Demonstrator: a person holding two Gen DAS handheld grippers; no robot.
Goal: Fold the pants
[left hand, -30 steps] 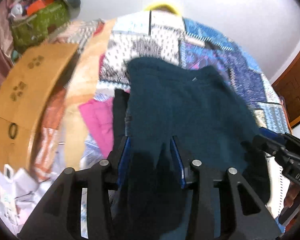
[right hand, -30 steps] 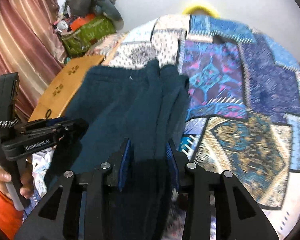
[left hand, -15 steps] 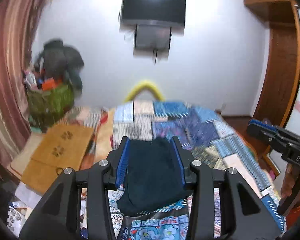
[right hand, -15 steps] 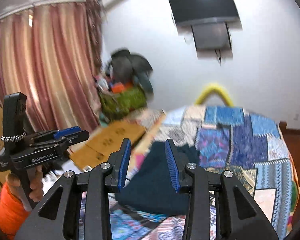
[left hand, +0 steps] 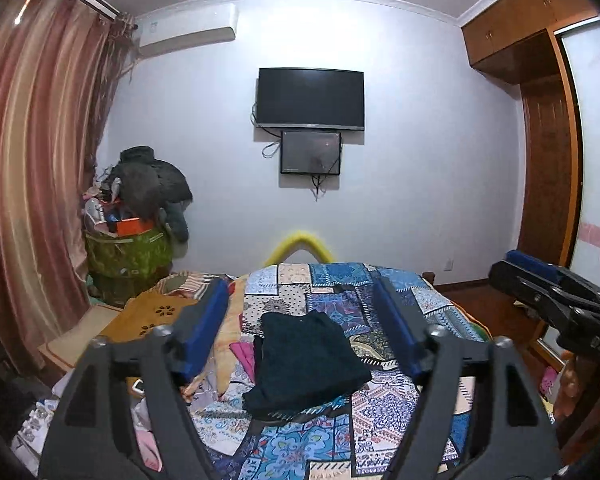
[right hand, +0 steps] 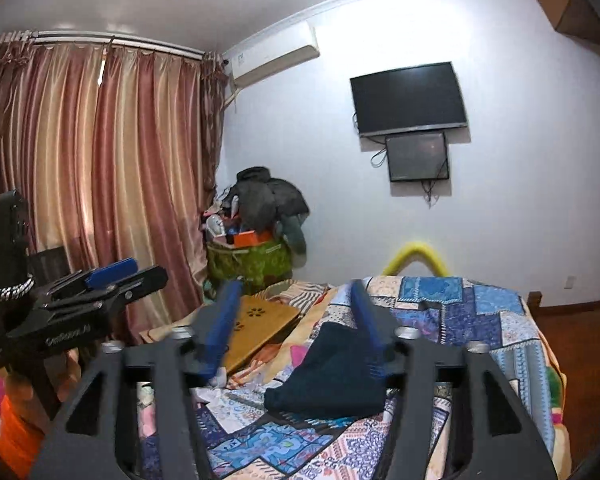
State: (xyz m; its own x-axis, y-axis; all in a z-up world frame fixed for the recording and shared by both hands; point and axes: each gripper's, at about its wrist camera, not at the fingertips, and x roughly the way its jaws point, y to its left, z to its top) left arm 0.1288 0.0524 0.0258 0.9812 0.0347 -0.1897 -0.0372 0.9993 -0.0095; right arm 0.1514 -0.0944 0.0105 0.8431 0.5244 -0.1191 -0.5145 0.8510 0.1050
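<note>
Lying folded into a compact dark teal bundle, the pants (left hand: 306, 360) rest on the patchwork quilt (left hand: 384, 408) of a bed, well apart from both tools. A second ago each gripper was pinching the fabric low over the bed; now the left gripper (left hand: 304, 330) and the right gripper (right hand: 295, 326) are raised and drawn back, jaws spread wide and empty. That release suggests the last fold is set down and the task is at or near its end. From the left wrist camera the bundle shows whole, squarish, beside a pink garment (left hand: 241, 350), with the right gripper at the far right edge. From the right wrist camera the pants are partly hidden behind a blue finger pad (right hand: 366, 322), but the long curtains (right hand: 99, 184) and a wooden board (right hand: 259, 326) show more fully.
</note>
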